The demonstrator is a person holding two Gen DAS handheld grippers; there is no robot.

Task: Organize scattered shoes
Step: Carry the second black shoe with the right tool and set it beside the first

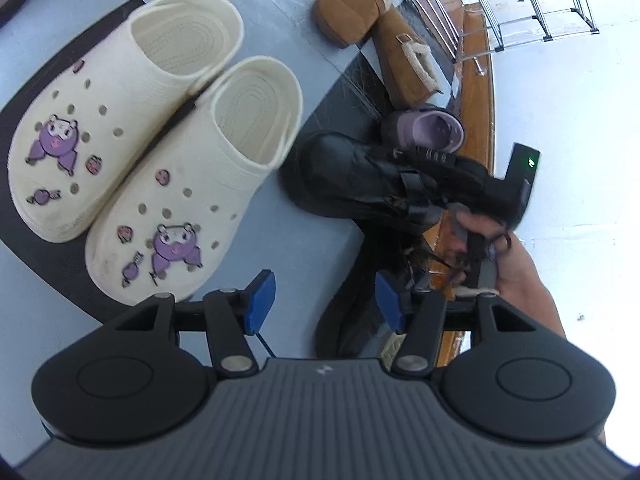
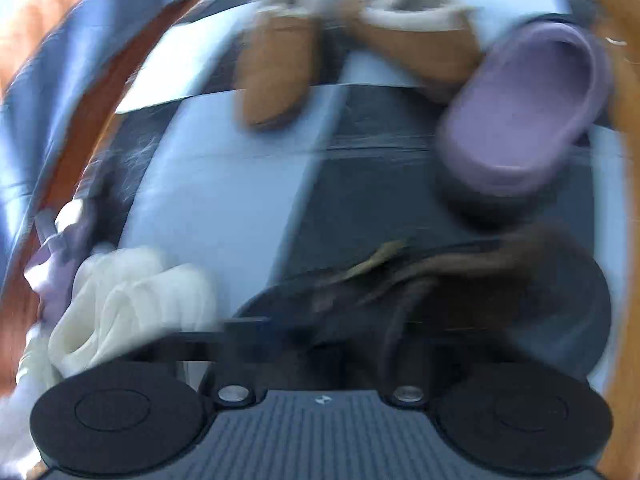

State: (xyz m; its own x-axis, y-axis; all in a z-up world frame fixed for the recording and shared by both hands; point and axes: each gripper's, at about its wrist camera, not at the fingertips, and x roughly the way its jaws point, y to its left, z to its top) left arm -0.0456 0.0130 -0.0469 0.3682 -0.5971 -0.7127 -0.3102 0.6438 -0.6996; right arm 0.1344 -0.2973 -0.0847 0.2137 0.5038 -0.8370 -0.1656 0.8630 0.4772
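- The chequered mat [image 1: 316,248] serves as the work surface; all shoes in view are found on it or at its edge, next to a strip of wooden floor [image 1: 476,92].
- A white wire shoe rack [image 1: 532,12] stands beyond the mat. It is judged to be the likely destination, though none of its shelves is seen holding a shoe.
- The cream clogs [image 1: 160,140] are set side by side, touching, toes toward the camera. This pair is judged to be already matched.
- The black shoe [image 1: 360,184] is located at the mat's edge, just beside the clogs. It is approached from its heel side by the right gripper [image 2: 320,336], which is carried in a hand [image 1: 508,256].
- The right claw is pressed together. Whether a strap or rim is pinched cannot be told, as the right wrist view is blurred.
- The brown fur-lined slippers [image 1: 360,4] are left skewed near the rack, toes pointing different ways, and remain to be aligned.
- A single purple clog [image 1: 436,130] is lodged just behind the black shoe; the path to the rack is partly obstructed by it.
- The left gripper [image 1: 326,300] is held above the mat with its blue pads [image 1: 262,300] spread. Nothing is gripped.
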